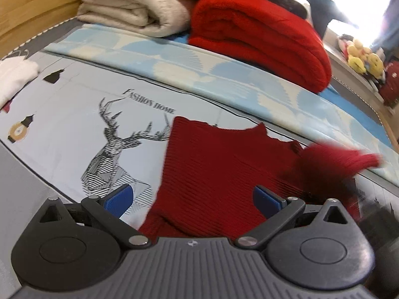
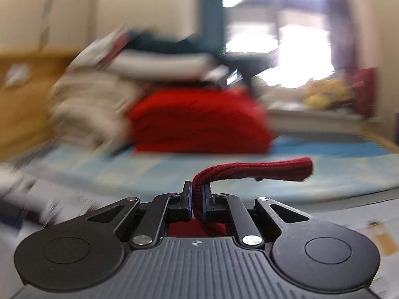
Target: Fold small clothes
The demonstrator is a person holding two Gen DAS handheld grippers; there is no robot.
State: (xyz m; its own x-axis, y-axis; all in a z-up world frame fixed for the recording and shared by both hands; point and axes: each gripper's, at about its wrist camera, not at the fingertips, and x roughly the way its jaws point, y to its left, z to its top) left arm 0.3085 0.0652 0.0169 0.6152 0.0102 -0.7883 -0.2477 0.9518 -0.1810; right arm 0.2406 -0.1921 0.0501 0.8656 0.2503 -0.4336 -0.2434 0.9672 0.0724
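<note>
A small dark red ribbed knit garment (image 1: 219,174) lies on the bed's deer-print sheet (image 1: 74,129). My left gripper (image 1: 192,198) hovers open over its near part, blue pads wide apart and gripping nothing. At the garment's right, a blurred red sleeve (image 1: 349,159) is lifted off the sheet. In the right wrist view my right gripper (image 2: 198,199) is shut on a strip of the same red knit (image 2: 261,169), which sticks out to the right above the fingers.
A folded bright red blanket (image 1: 259,35) and a beige blanket (image 1: 132,2) are stacked at the back of the bed. A white cloth (image 1: 15,79) lies at the left. Soft toys (image 1: 361,57) sit on a ledge at the right. A wooden headboard (image 1: 30,7) stands behind.
</note>
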